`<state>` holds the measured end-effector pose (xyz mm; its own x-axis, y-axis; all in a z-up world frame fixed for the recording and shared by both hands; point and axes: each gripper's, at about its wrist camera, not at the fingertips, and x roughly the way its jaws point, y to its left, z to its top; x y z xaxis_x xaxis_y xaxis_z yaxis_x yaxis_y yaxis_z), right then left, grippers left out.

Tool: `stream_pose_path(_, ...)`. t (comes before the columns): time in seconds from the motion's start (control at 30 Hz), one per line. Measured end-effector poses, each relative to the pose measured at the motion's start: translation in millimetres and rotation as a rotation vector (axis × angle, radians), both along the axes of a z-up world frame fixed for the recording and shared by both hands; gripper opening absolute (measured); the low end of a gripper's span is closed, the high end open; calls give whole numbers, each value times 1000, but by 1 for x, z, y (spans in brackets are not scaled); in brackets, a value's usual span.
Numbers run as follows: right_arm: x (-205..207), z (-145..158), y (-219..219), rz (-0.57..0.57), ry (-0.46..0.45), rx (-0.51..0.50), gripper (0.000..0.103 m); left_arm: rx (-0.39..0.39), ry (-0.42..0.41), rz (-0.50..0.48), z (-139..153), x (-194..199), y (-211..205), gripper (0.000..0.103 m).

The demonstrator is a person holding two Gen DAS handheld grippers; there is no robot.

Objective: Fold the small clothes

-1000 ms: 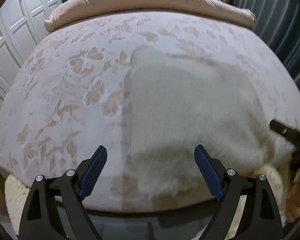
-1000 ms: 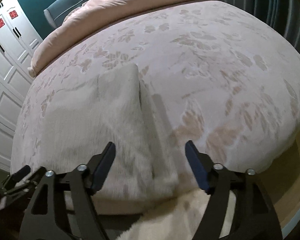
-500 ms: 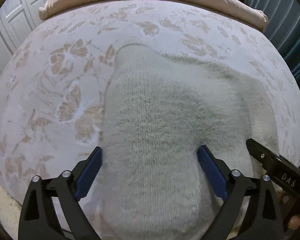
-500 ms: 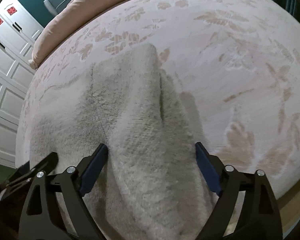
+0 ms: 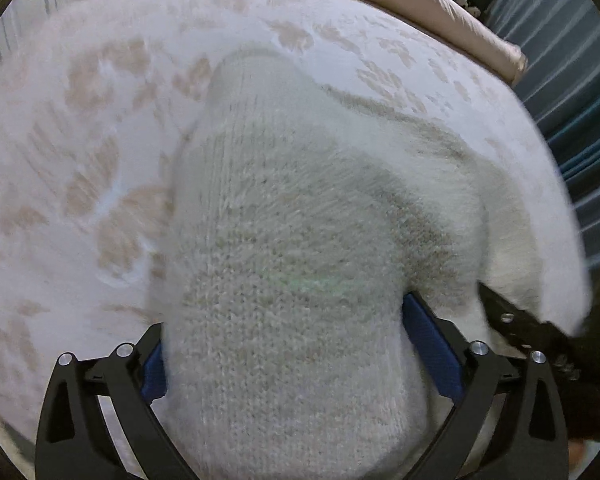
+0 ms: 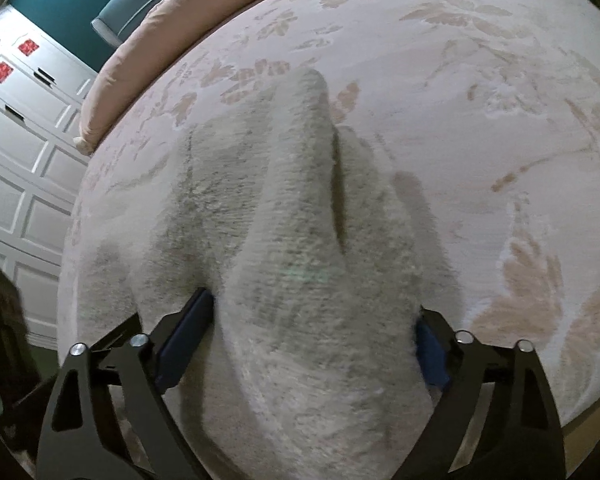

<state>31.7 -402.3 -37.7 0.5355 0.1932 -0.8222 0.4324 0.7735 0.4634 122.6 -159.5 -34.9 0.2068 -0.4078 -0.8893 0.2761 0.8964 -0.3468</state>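
A fuzzy off-white knitted garment (image 5: pixel 300 240) lies on the bed, also seen in the right wrist view (image 6: pixel 292 240). My left gripper (image 5: pixel 292 352) is open, its blue pads either side of the garment's near left edge, which bulges up between them. My right gripper (image 6: pixel 312 340) is open in the same way around the near right edge. A lengthwise crease (image 6: pixel 336 192) runs along the garment's right side. The right gripper's black finger (image 5: pixel 512 320) shows at the right of the left wrist view.
The bed has a pale cover with tan leaf pattern (image 5: pixel 100 180) and a pink duvet roll (image 6: pixel 140 60) at its far end. White panelled wardrobe doors (image 6: pixel 16 152) stand to the left. Blue-grey curtains (image 5: pixel 572 92) hang to the right.
Both grippers have moved forward from the bed's edge onto the garment, whose near edge now fills the gap between each pair of fingers. The fingers have narrowed slightly.
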Motion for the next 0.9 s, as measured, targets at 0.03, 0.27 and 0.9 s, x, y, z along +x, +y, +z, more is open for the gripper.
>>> stream_pose_path(0.03,1,0,-1,3,-4,25,75,-38,36,-1,-1,4,4,87)
stream_pose_path(0.27,-3,39,16,44,-55,-5,35,-146,39,-88,33,1,14,45)
stream_pose_path(0.9,-28,270,130,121,-575,-97,43,-326,-502,-211,281,-29,142,44)
